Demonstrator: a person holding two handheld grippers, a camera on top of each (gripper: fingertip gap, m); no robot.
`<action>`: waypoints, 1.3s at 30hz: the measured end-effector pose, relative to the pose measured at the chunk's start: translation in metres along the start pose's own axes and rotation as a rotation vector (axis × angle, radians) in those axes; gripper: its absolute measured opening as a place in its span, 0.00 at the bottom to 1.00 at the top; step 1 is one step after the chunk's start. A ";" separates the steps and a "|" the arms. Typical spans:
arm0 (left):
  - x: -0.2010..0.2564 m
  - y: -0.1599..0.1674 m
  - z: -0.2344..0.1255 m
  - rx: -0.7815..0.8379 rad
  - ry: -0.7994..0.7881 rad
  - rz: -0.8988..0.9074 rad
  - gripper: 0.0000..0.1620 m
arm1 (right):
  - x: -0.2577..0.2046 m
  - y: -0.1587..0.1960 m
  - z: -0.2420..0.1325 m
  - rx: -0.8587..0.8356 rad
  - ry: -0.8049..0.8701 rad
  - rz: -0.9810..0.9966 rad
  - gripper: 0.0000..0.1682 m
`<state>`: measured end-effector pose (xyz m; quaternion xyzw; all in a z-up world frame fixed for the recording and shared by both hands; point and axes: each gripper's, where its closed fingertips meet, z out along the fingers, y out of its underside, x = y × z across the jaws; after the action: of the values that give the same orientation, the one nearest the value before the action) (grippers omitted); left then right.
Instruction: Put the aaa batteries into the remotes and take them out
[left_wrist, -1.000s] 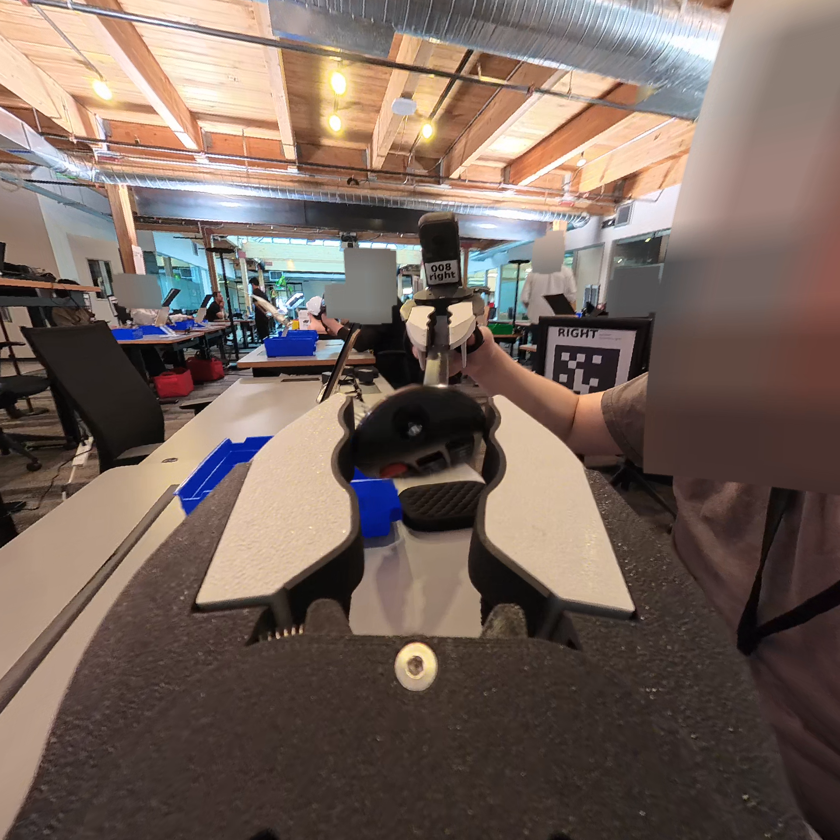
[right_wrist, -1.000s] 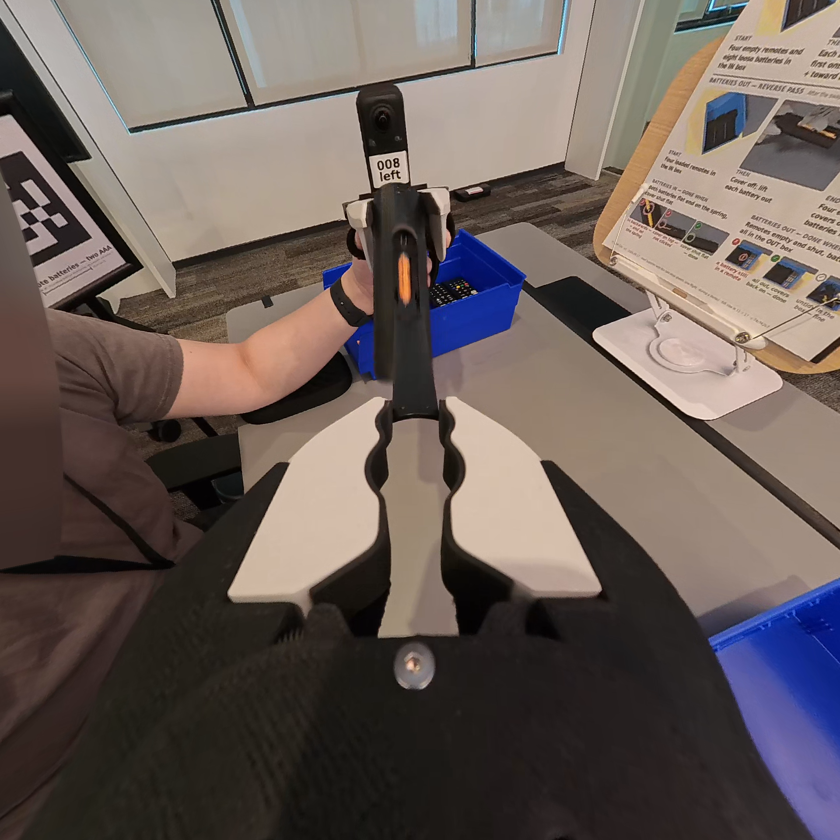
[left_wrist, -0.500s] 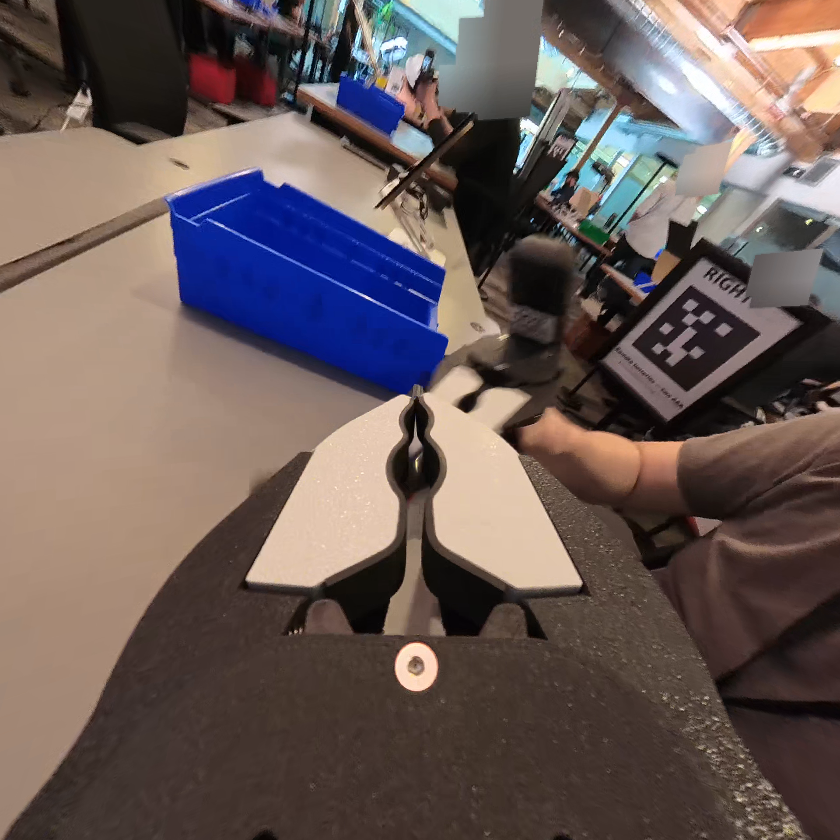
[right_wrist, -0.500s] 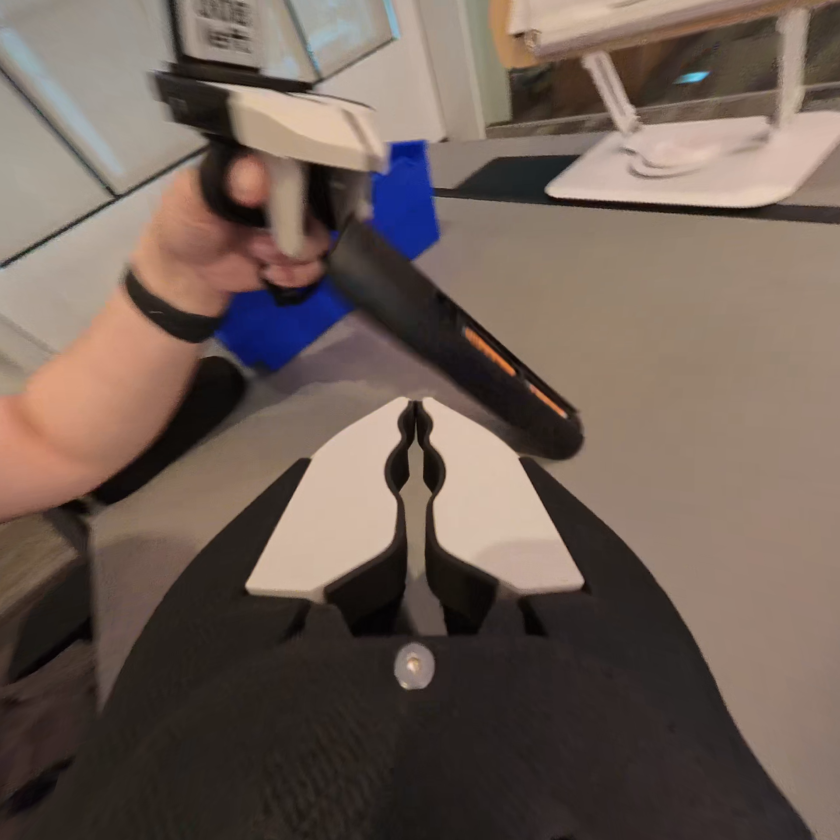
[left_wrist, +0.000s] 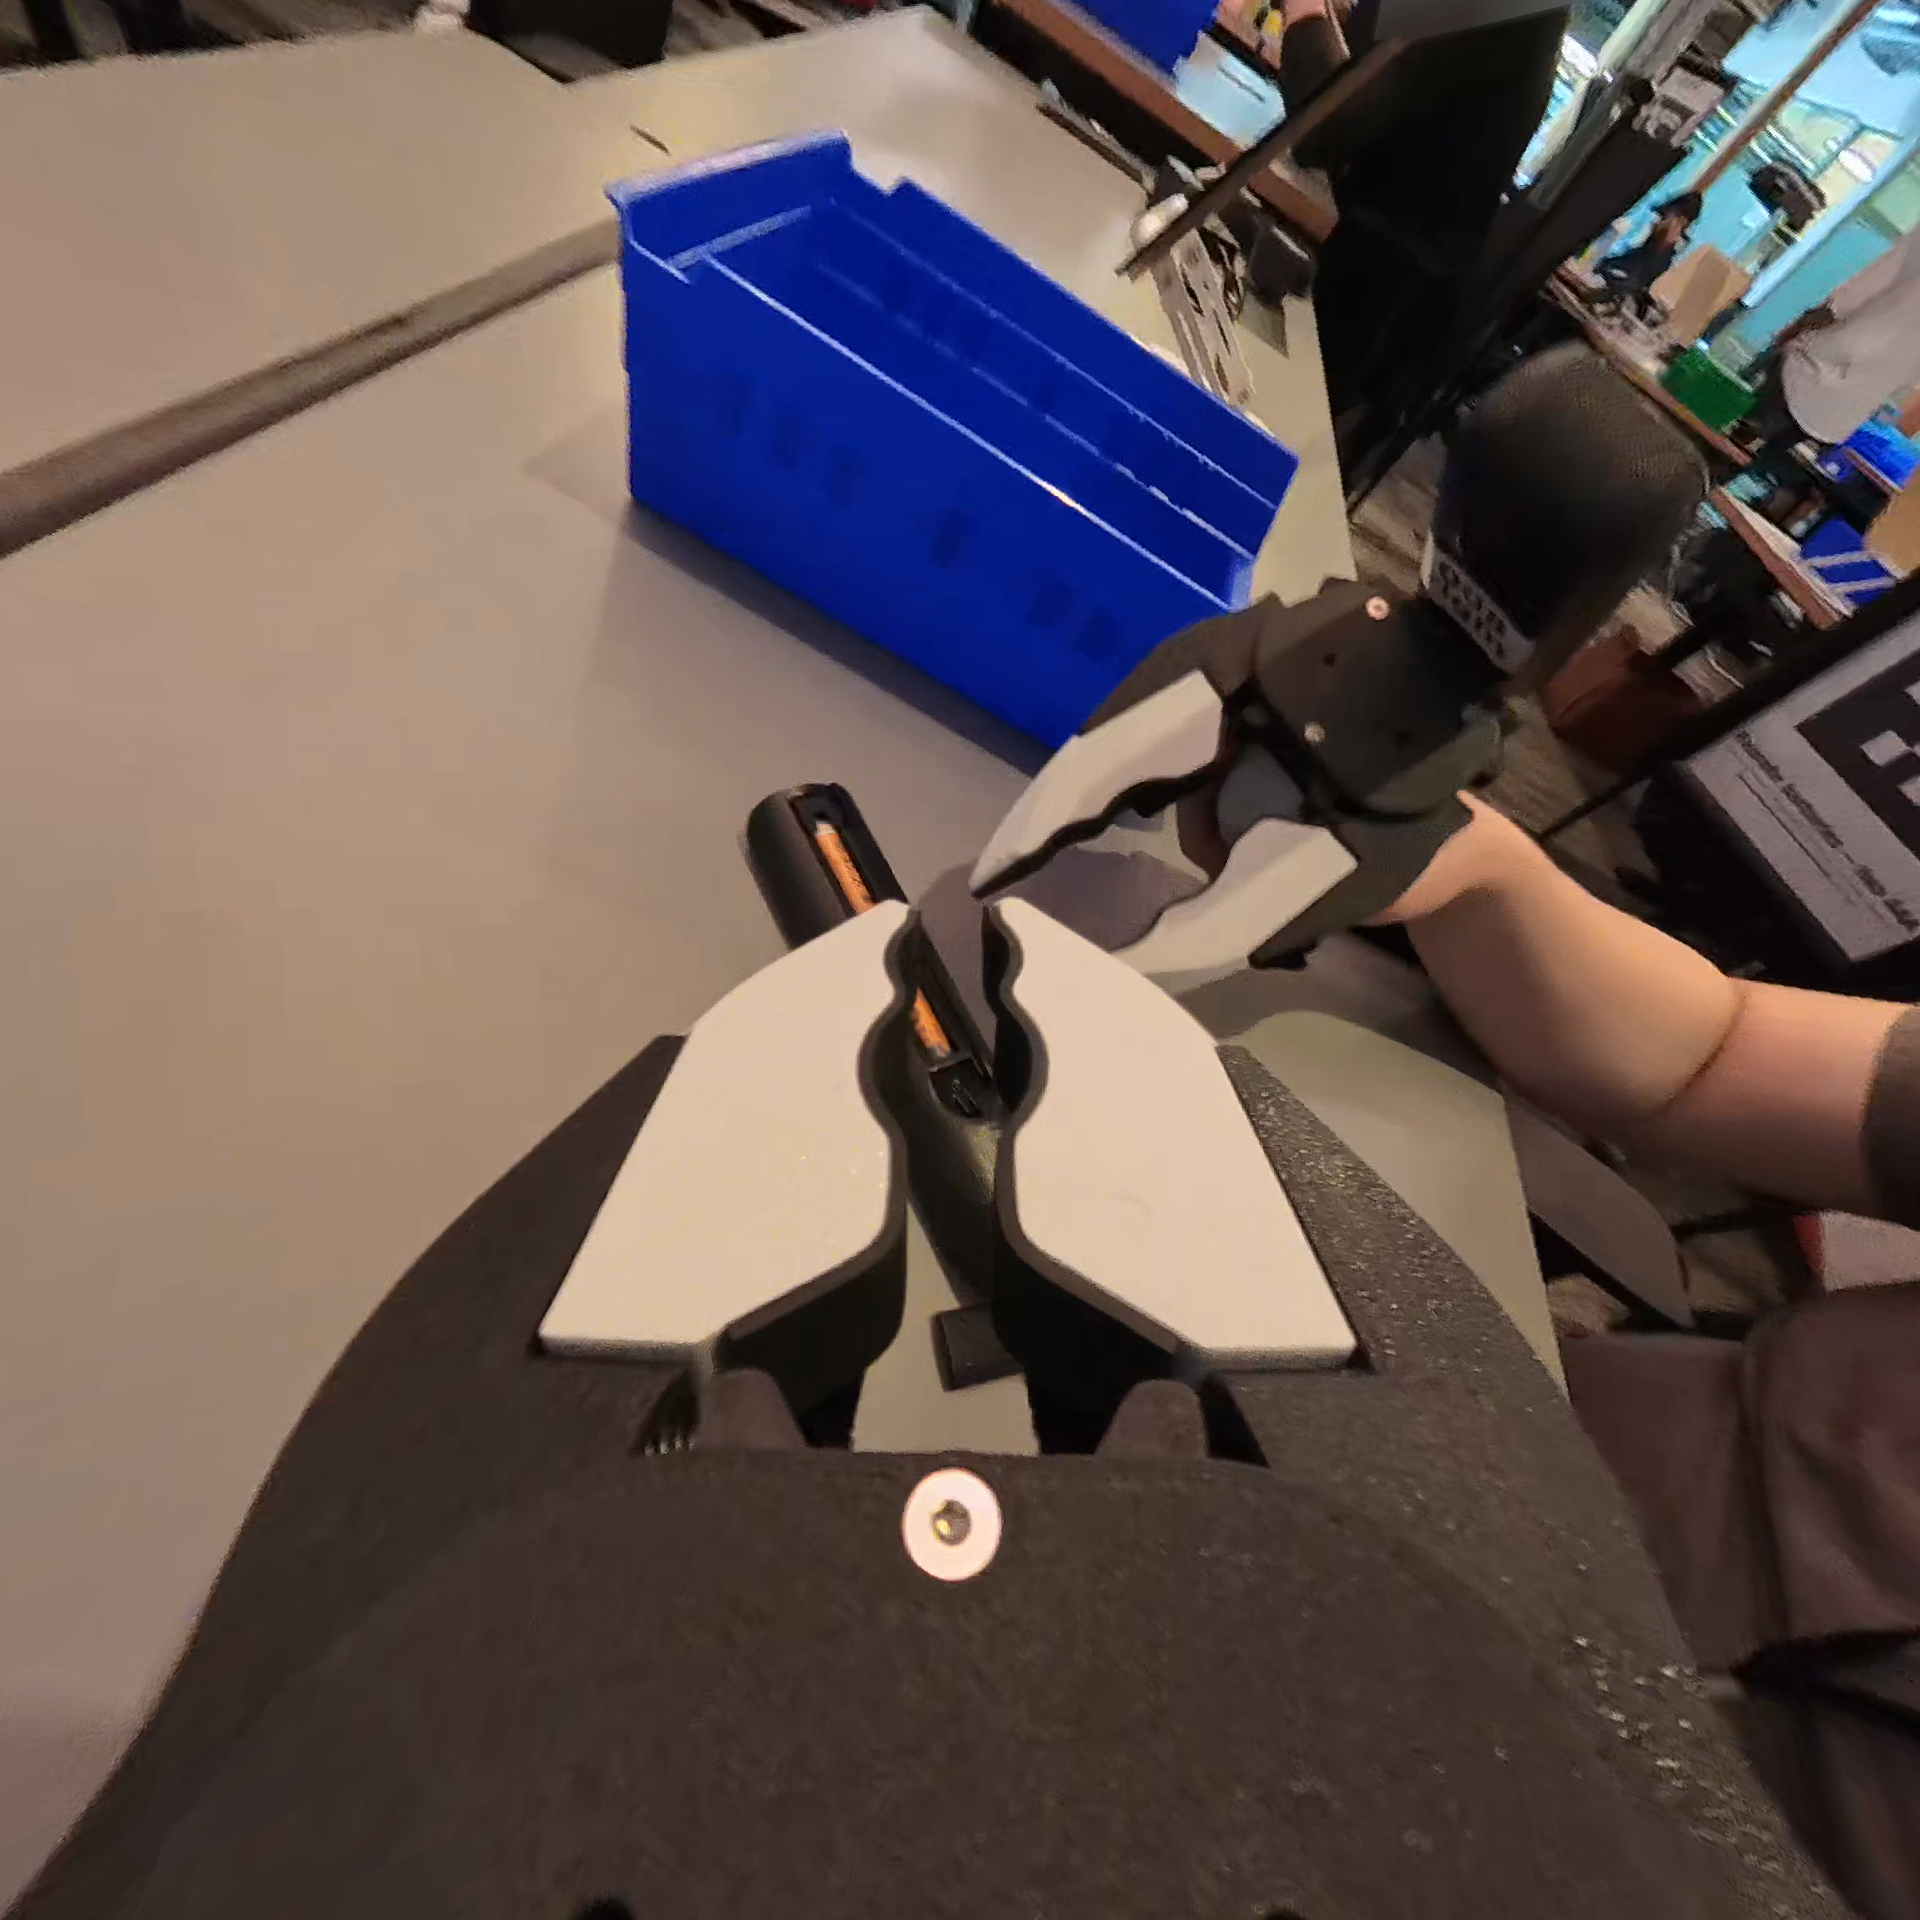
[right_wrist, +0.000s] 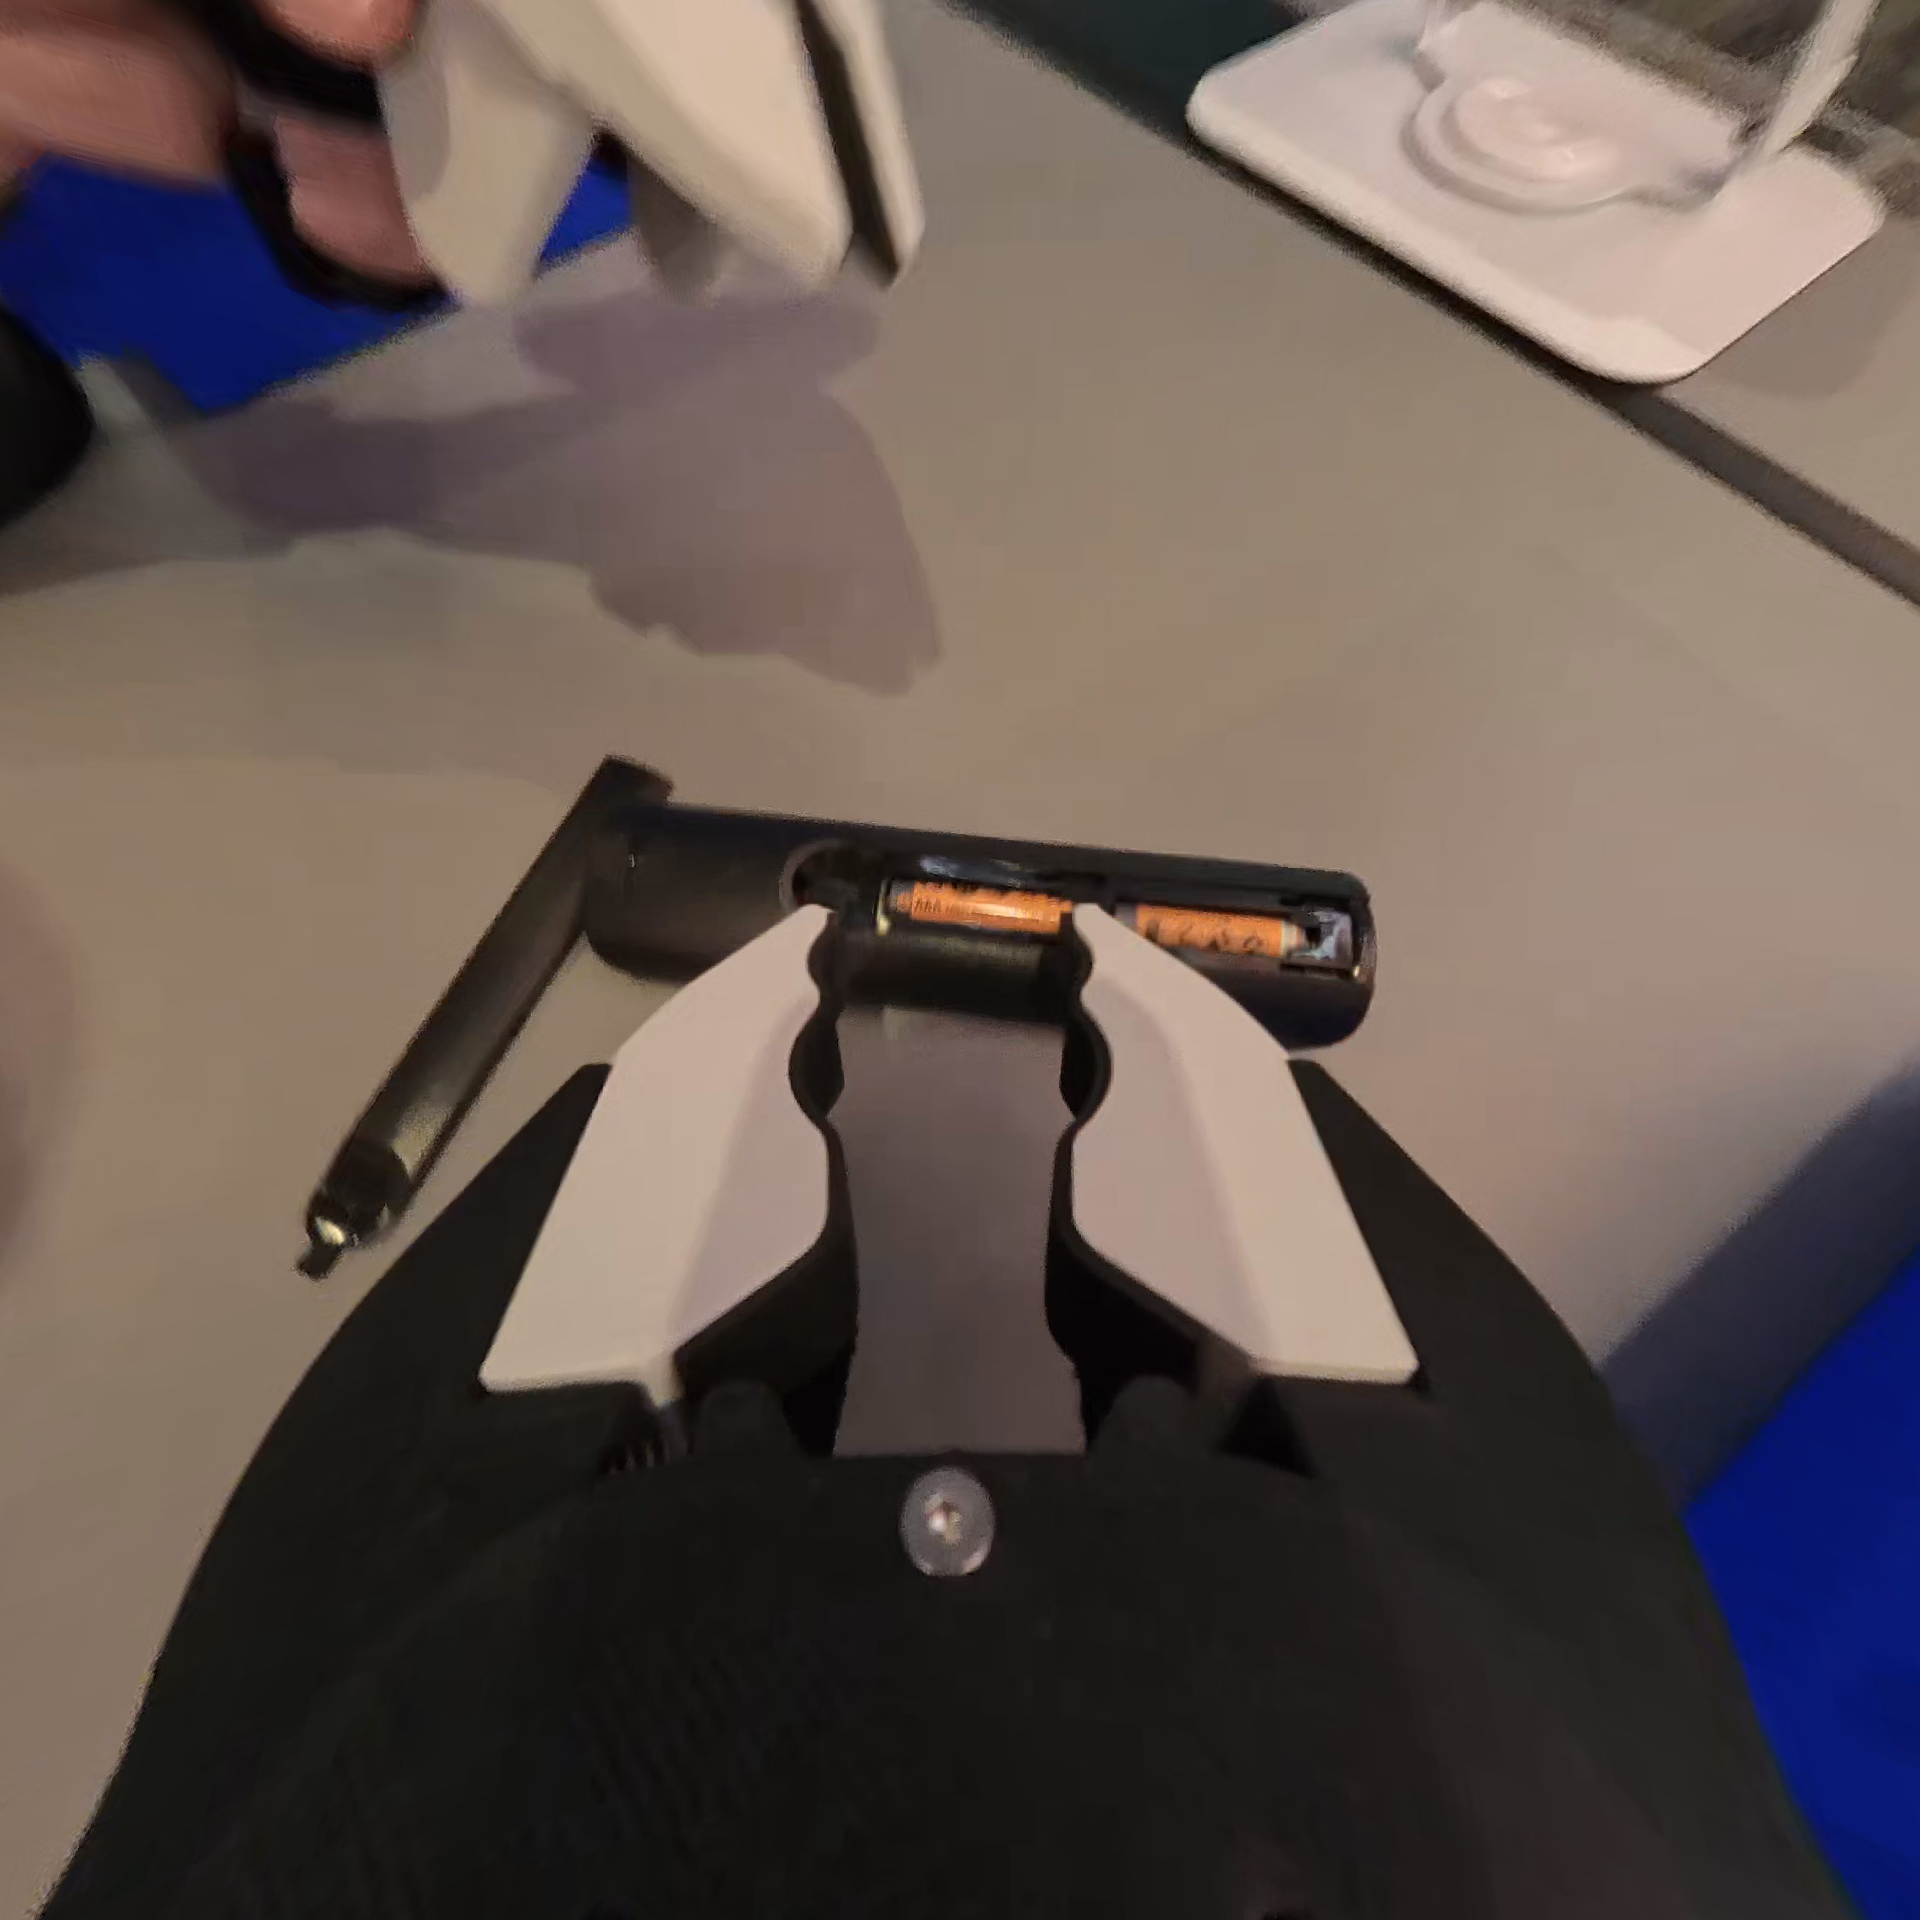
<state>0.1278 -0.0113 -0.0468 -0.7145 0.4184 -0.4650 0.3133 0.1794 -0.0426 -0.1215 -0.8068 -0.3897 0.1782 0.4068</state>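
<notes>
A black remote lies on the grey table, back up, with its battery bay open. Two orange batteries sit in the bay. Its black cover lies on the table off the remote's left end. My right gripper is open, with its fingertips on either side of the left battery. My left gripper is only narrowly open and hovers over the remote, which shows through the gap. The right wrist view shows it blurred and raised off the table.
A blue bin stands on the table beyond the remote. Another blue bin's edge is at my right. A white stand base sits at the back right. A person's forearm reaches in from the right.
A second ago both grippers held the remote up in the air. Now it lies on the table with the cover beside it. My right jaws have opened and come down over a battery.
</notes>
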 end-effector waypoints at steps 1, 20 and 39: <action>-0.002 -0.003 -0.001 0.013 -0.010 0.000 0.08 | 0.001 0.008 0.001 -0.060 0.008 -0.053 0.26; -0.004 -0.046 -0.065 0.175 -0.054 -0.006 0.17 | -0.035 0.022 0.050 -0.463 -0.536 -0.686 0.39; -0.012 -0.044 -0.061 0.235 -0.037 0.004 0.41 | -0.002 -0.083 0.039 0.106 -0.390 -0.048 0.29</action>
<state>0.0822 0.0157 0.0079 -0.6805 0.3567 -0.4967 0.4037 0.1141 0.0060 -0.0792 -0.7248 -0.4704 0.3417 0.3697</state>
